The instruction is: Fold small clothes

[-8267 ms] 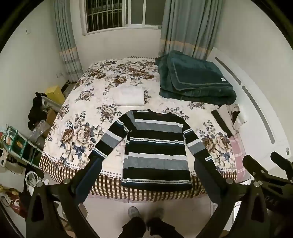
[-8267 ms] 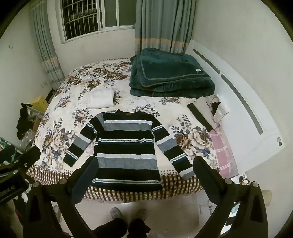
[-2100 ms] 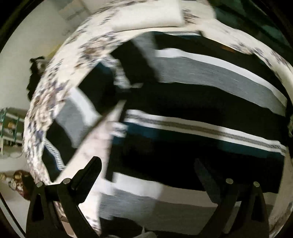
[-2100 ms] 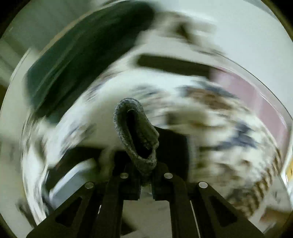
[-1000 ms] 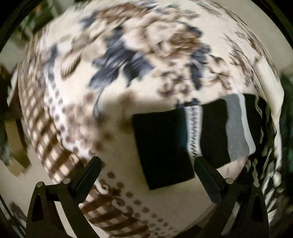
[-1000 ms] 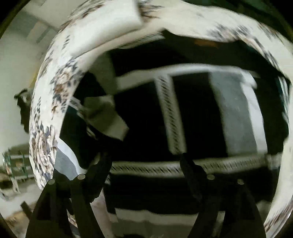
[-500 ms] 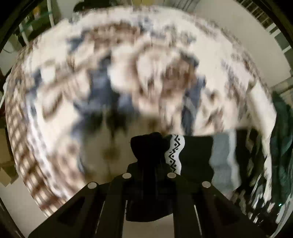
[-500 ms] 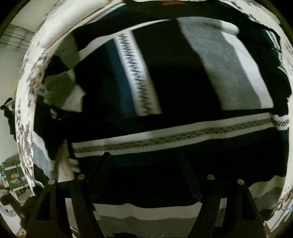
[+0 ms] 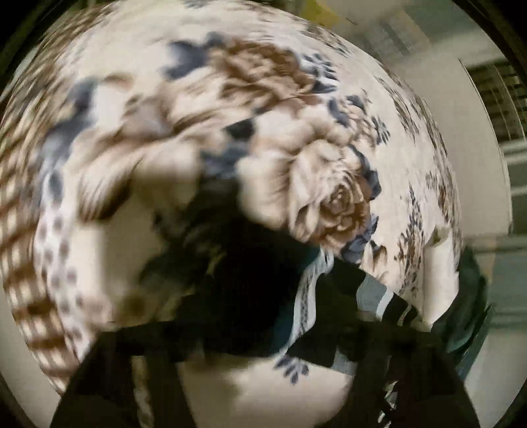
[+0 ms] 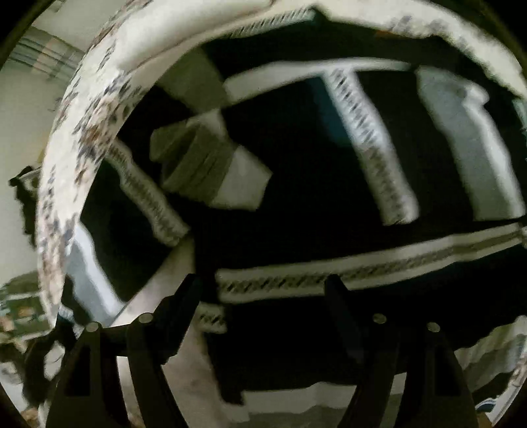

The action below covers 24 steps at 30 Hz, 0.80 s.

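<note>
The striped black, grey and white sweater (image 10: 329, 204) lies on the floral bedspread (image 10: 82, 131); its right sleeve (image 10: 372, 145) is folded across the chest. My right gripper (image 10: 263, 289) is open and empty, close above the sweater's body. In the blurred left wrist view my left gripper (image 9: 260, 329) is shut on the black cuff of the left sleeve (image 9: 250, 280), lifted over the bedspread (image 9: 296, 164). The sleeve's striped part (image 9: 372, 296) trails to the right.
A folded white cloth (image 10: 184, 29) lies on the bed beyond the sweater. A dark green blanket (image 9: 467, 306) shows at the right edge of the left wrist view. The bed's left edge and floor clutter (image 10: 19, 316) are to the left.
My left gripper has lifted the sleeve cuff and swung with it; the view is blurred. My right gripper has pulled back slightly over the sweater and stays open.
</note>
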Available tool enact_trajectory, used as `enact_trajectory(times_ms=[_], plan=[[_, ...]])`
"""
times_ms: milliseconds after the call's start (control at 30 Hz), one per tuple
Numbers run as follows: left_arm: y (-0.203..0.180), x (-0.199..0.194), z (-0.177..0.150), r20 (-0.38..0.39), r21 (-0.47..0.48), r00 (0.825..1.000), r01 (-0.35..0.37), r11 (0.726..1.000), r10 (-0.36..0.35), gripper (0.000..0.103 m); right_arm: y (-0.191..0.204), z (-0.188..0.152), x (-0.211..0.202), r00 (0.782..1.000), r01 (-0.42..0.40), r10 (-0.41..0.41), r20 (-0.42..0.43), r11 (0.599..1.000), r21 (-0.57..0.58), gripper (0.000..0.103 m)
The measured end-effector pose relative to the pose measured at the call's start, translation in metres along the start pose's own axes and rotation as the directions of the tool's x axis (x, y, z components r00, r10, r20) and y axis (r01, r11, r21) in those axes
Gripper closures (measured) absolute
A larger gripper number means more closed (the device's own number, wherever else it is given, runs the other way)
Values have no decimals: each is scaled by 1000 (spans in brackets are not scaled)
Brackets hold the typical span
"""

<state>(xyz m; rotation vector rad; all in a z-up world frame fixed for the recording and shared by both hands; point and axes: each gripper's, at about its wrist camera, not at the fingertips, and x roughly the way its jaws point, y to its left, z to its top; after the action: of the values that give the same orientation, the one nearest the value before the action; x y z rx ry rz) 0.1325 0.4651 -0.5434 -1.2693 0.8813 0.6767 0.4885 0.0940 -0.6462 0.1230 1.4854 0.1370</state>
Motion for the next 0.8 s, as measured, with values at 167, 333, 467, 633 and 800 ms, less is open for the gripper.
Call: enact_trajectory(times_ms=[167, 333, 467, 633, 800], plan=[[10, 8, -27, -44, -108, 998, 28, 994, -33, 37, -21, 12, -7, 994, 91, -95, 51, 994, 60, 0], [20, 36, -32, -88, -218, 996, 7, 976, -27, 37, -55, 14, -8, 993, 107, -112, 29, 986, 127, 0], [30, 7, -44, -50, -333, 995, 62, 941, -83, 37, -79, 11, -15, 995, 99, -102, 7, 980, 174, 0], [21, -11, -59, -51, -252, 995, 75, 965, -91, 36, -97, 9, -25, 995, 102, -105, 6, 980, 172, 0], [26, 43, -35, -33, -329, 991, 110, 938, -128, 36, -112, 7, -30, 992, 116, -123, 24, 972, 204, 0]])
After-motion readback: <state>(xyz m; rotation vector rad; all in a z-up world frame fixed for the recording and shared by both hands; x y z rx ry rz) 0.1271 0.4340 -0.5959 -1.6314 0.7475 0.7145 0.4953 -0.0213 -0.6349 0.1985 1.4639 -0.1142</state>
